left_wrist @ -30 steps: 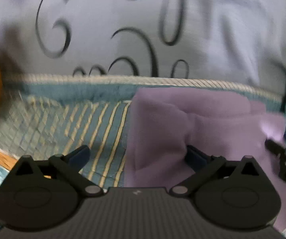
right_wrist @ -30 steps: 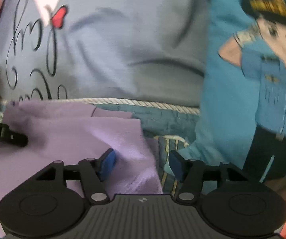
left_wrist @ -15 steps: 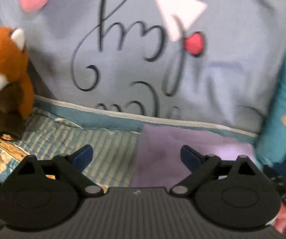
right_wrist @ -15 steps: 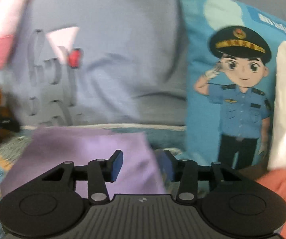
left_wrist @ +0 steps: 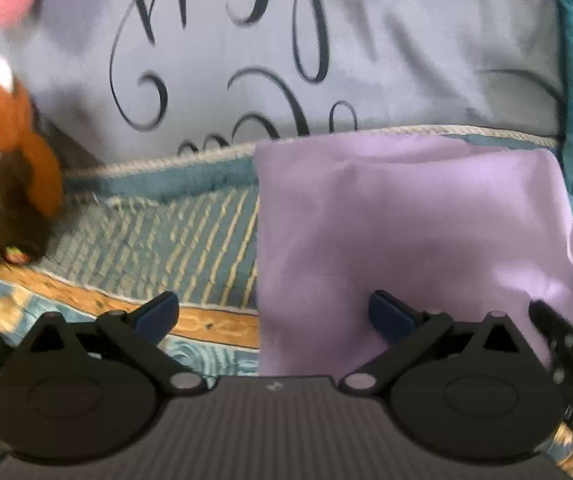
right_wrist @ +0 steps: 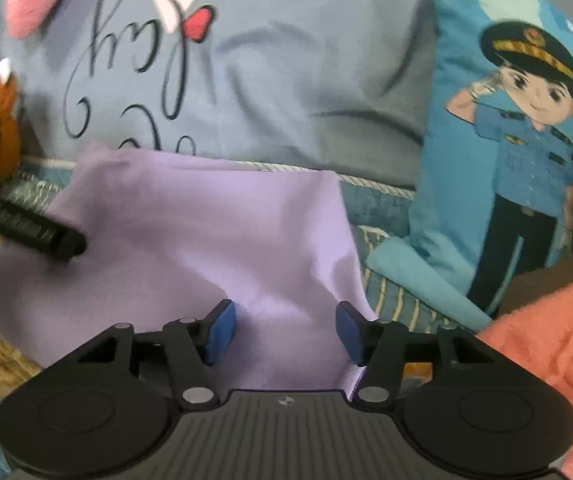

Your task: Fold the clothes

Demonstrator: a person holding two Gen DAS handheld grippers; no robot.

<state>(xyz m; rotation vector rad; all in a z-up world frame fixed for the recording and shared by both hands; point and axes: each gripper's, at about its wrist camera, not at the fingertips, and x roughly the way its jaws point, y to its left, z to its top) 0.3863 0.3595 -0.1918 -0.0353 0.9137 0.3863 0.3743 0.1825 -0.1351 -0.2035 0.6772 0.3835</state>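
Two grippers: both hover low over one lilac garment (left_wrist: 406, 216), each with its blue pads spread and nothing between them.
Left gripper (left_wrist: 272, 314): jaws wide apart, straddling the garment's left edge, so one pad sits over the striped bedcover (left_wrist: 174, 236) and the other over the cloth; placed, I judge, to take that edge.
Right gripper (right_wrist: 282, 330): jaws apart but narrower, over the near right part of the garment, where the cloth's right border dips by the right-hand pad.
Garment position: lying on the bedcover as a roughly rectangular panel, its far edge just reaching the corded rim of the grey cushion (right_wrist: 286, 80) with script lettering; already looks folded at least once, since its sides run fairly straight.
Surface state: mostly flat, with a soft ridge near the right border and a rumpled far left corner in the right wrist view.
Neighbours: an orange plush toy (left_wrist: 2, 152) stands off the left side, clear of the cloth; a blue cushion printed with a saluting officer (right_wrist: 518, 128) leans on the right; a coral towel (right_wrist: 546, 344) lies near the right gripper.
Likely step: choosing grips for another fold, with both tools set at opposite sides so the panel can lift evenly.
Risk: thin cloth may slip or bunch if only one layer is pinched.
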